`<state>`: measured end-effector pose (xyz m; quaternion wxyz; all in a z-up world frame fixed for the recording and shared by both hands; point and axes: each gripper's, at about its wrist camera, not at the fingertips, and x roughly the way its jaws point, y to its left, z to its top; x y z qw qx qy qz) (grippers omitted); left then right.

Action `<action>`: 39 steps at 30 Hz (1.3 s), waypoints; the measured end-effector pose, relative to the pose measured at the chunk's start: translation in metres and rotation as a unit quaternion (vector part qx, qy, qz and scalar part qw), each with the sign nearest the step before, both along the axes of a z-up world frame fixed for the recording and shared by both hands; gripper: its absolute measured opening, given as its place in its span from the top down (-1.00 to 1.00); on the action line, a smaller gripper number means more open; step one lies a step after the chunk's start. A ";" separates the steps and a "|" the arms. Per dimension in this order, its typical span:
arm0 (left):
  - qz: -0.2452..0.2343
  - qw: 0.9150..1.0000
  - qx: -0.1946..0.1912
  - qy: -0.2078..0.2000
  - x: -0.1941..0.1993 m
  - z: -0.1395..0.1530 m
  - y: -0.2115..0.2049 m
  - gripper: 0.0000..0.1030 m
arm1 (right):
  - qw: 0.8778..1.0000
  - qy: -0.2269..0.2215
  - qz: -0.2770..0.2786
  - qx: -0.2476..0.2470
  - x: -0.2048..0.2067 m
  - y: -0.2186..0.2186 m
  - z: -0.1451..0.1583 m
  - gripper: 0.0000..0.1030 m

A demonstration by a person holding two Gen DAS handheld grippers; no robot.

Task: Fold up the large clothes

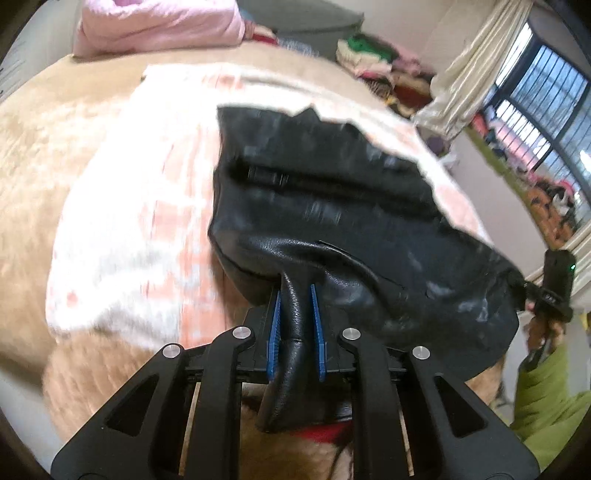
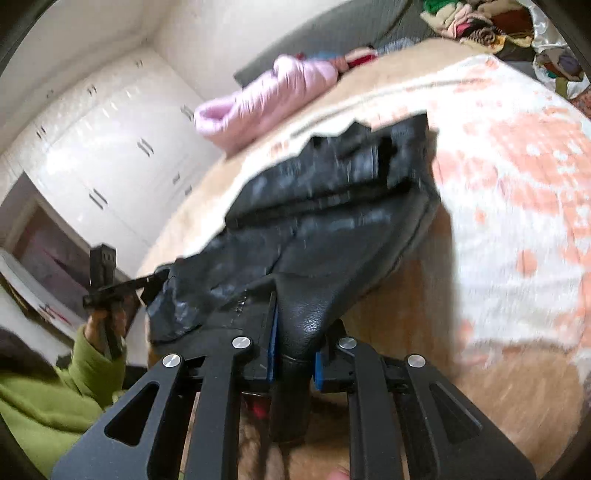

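Observation:
A black leather garment (image 1: 325, 206) hangs lifted above the bed, stretched between both grippers. My left gripper (image 1: 295, 295) is shut on a pinched fold of its near edge. My right gripper (image 2: 295, 325) is shut on another fold of the same garment (image 2: 332, 221). The right gripper also shows at the right edge of the left wrist view (image 1: 550, 291), gripping the garment's corner. The left gripper shows at the left of the right wrist view (image 2: 155, 280), on the opposite corner. The far part of the garment rests on the bed.
A white and pink patterned cloth (image 1: 147, 206) lies on the tan fleece bed cover (image 1: 44, 147). A pink padded jacket (image 1: 155, 26) lies at the far edge. Piles of clothes (image 1: 384, 62) and a window (image 1: 546, 110) are at right. White wardrobes (image 2: 110, 147) stand beyond the bed.

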<state>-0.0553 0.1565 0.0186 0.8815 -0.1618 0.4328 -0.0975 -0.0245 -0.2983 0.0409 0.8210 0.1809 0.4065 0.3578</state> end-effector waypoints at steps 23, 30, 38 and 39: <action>0.065 0.996 -0.049 -0.037 0.169 0.042 0.025 0.82 | 0.994 -0.033 -0.100 0.017 0.183 0.031 0.041 0.72; 0.084 0.995 -0.053 -0.016 0.208 0.016 0.032 0.82 | 0.992 0.005 -0.126 -0.006 0.232 0.040 0.018 0.71; 0.080 0.995 -0.056 -0.004 0.233 -0.008 0.033 0.71 | 0.987 0.052 -0.153 -0.020 0.259 0.045 -0.021 0.70; 0.077 0.996 -0.055 -0.005 0.236 -0.011 0.033 0.68 | 0.986 0.057 -0.156 -0.022 0.261 0.045 -0.025 0.70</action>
